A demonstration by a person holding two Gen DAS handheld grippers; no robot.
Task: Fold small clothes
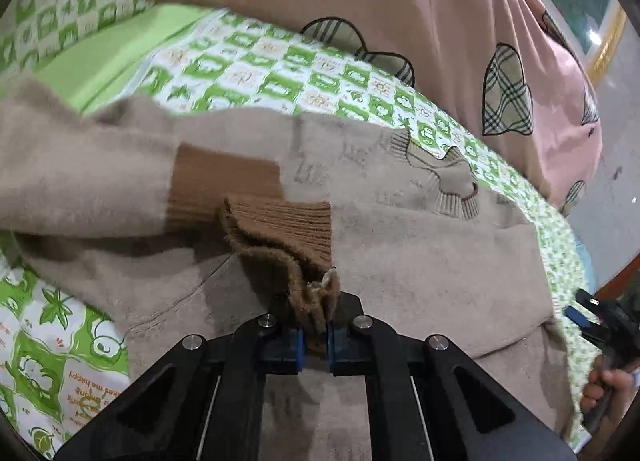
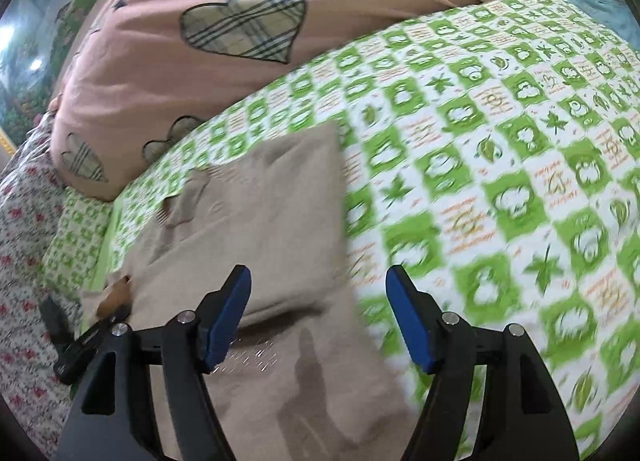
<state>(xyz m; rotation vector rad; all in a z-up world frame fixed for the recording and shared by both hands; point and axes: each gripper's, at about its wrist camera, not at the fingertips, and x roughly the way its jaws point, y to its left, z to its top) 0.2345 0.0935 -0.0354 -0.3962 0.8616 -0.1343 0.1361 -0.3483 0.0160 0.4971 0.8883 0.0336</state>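
Here on the green frog-print sheet (image 2: pixel 500 165), spread flat with both sleeves drawn across the body: small beige sweater (image 1: pixel 400 245). Clamped tight on the darker brown ribbed cuff (image 1: pixel 280 237) of one sleeve, lifted a little off the sweater's front: left gripper (image 1: pixel 316 341), blue pads nearly meeting around the bunched knit. Lying just beyond it on the sweater, touching or overlapping the first: second brown cuff (image 1: pixel 224 181). Stitched on the sweater's chest, toward the collar side: knitted patch (image 1: pixel 444 177) shaped like a tiny pullover, with faint embroidered lettering beside it.

Held above the sweater's right-hand edge, spread wide and gripping nothing: right gripper (image 2: pixel 318 319), one blue pad over beige knit, the other over the sheet. Seen from that side, the sweater (image 2: pixel 256 221) as a rough rectangle, its far corner reaching toward the pink quilt (image 2: pixel 224 73). Piled behind the sweater across the head of the bed: that quilt, sewn with plaid hearts. Glimpsed at the sweater's far left edge in the right wrist view: the left gripper (image 2: pixel 100 325) with a scrap of brown cuff in its tips. Visible past the sweater's right edge in the left wrist view: person's hand (image 1: pixel 604 385) around a black handle, probably the right tool's grip, though blurred.

Beside the sweater on the left, beyond the sheet: floral fabric (image 2: pixel 24 229) in red and white.
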